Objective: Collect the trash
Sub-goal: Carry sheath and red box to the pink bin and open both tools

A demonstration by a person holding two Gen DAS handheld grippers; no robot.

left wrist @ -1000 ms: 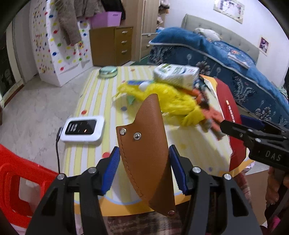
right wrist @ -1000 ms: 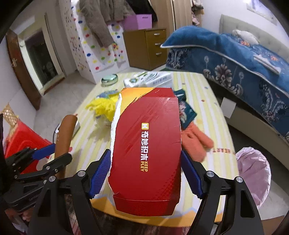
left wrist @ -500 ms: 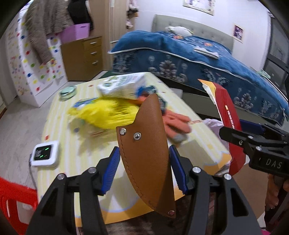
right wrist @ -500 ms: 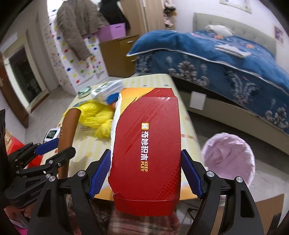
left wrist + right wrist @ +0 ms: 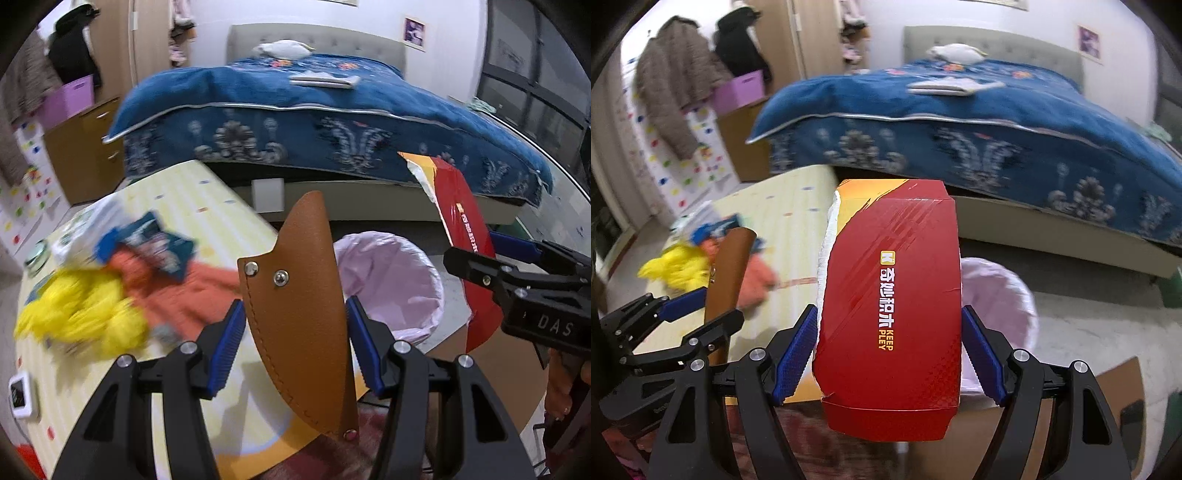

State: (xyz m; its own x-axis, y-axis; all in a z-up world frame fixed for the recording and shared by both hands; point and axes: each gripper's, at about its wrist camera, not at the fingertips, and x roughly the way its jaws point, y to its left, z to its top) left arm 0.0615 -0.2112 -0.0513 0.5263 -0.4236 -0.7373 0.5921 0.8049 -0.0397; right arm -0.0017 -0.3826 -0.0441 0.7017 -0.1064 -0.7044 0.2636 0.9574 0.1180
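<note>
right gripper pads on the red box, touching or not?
Touching. Right wrist view: both blue pads press flat on the sides of the red box, which the right gripper holds up.

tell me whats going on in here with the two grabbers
A person is clearing a striped yellow table, one tool in each hand. The left tool grips a brown leather sheath; the right tool grips a flat red cardboard box. Both hang near a bin lined with a pale pink bag, nothing dropped yet.

The red box (image 5: 890, 306) reads "KEEP PLEY"; the right hand-held gripper (image 5: 476, 254) reads "DAS".
</note>
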